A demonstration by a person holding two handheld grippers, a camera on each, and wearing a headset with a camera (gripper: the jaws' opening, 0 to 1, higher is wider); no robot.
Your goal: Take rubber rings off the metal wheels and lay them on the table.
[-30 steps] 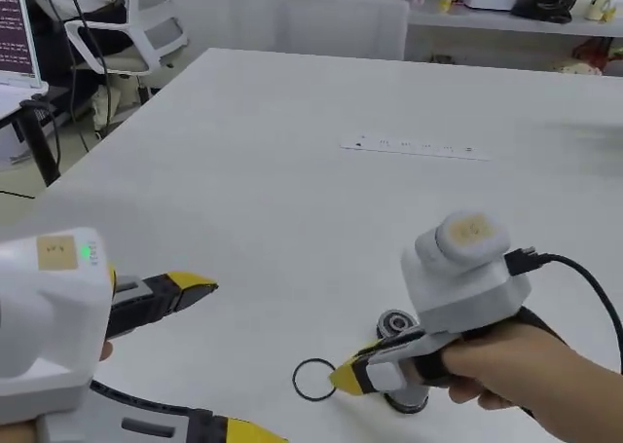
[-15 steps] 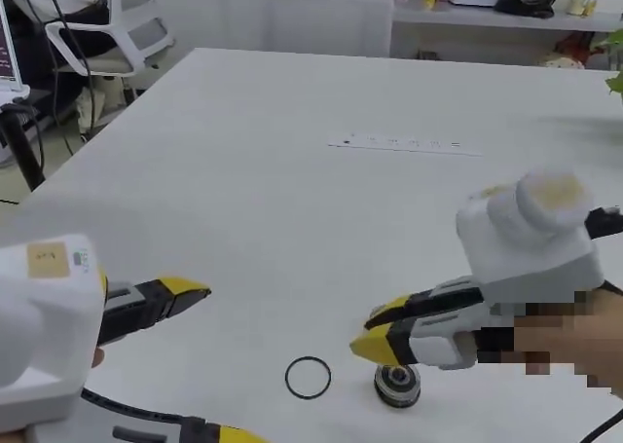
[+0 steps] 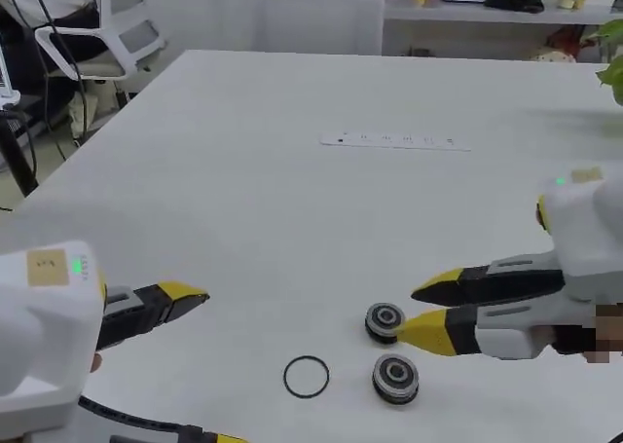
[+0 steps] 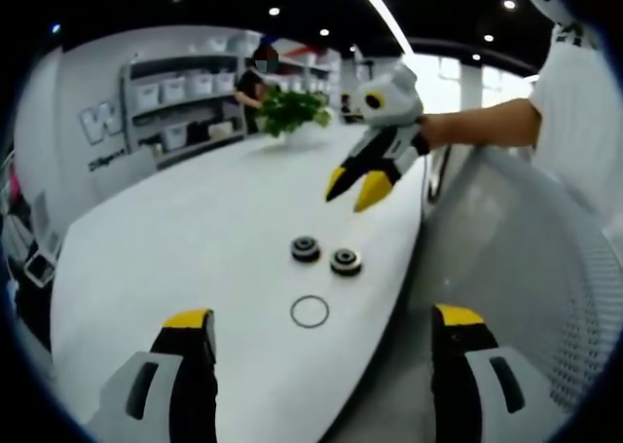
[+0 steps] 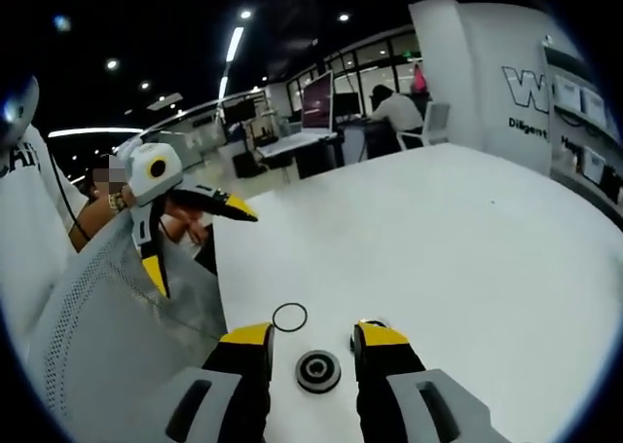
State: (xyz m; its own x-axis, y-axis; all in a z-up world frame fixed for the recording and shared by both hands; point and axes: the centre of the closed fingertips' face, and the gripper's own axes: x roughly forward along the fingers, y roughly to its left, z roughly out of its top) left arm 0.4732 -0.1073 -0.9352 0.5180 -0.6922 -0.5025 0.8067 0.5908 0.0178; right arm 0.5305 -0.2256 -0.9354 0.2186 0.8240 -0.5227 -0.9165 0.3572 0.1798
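Head view: the left gripper is cut by the left and bottom edges, its lower jaw mostly lost, and the right gripper is cut by the right edge. Right gripper view: the far metal wheel is largely hidden behind a jaw tip. Any rubber left on either wheel is too small to be told.

The plain white desk bears a thin black rubber ring. The round metal wheel nearest the desk's near edge and the second round metal wheel are silver-grey and black. The left gripper and the right gripper have white bodies and black jaws tipped yellow. A small green light glows on the left one.
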